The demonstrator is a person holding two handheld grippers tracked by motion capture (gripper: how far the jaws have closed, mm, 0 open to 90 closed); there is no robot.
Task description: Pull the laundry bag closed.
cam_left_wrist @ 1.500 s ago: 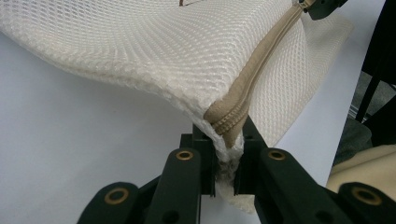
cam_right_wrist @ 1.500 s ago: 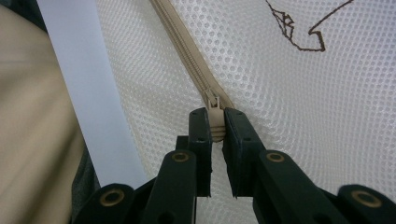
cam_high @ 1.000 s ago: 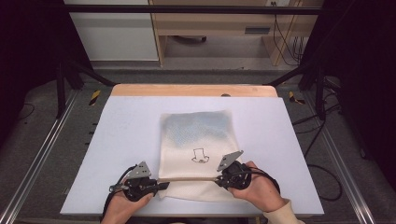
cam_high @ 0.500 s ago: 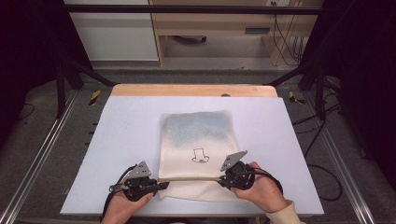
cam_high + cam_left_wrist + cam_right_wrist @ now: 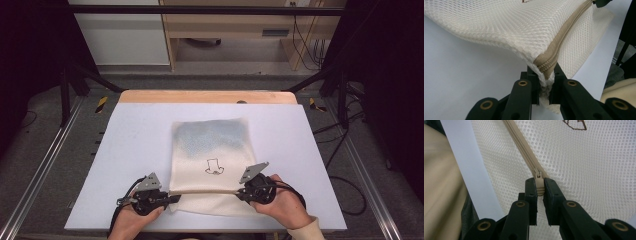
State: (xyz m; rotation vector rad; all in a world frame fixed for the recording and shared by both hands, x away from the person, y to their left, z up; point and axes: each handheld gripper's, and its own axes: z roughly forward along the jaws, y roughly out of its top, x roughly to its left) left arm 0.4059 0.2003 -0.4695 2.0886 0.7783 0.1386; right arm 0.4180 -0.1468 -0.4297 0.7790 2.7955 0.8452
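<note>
1. Mesh bag (image 5: 212, 150) flat on the desk (image 5: 130, 145), zipper (image 5: 205, 191) along the near edge
2. Left gripper (image 5: 544, 85) pinching the zipper's end corner
3. Right gripper (image 5: 539, 188) clamped on the zipper pull (image 5: 538, 185)

Mesh bag (image 5: 212, 165) on table (image 5: 125, 150), zipper (image 5: 205, 191) along near edge.

- The left tool (image 5: 172, 198) lies low at the near edge of the worktop (image 5: 125, 150), held from below by the left hand (image 5: 135, 220), and points to the right.
- Its jaws are clamped on the end of the mesh bag's zipper (image 5: 549, 62).
- The right tool (image 5: 240, 191), in the right hand (image 5: 282, 205), points to the left.
- Its jaws pinch the zipper pull (image 5: 539, 185).
</note>
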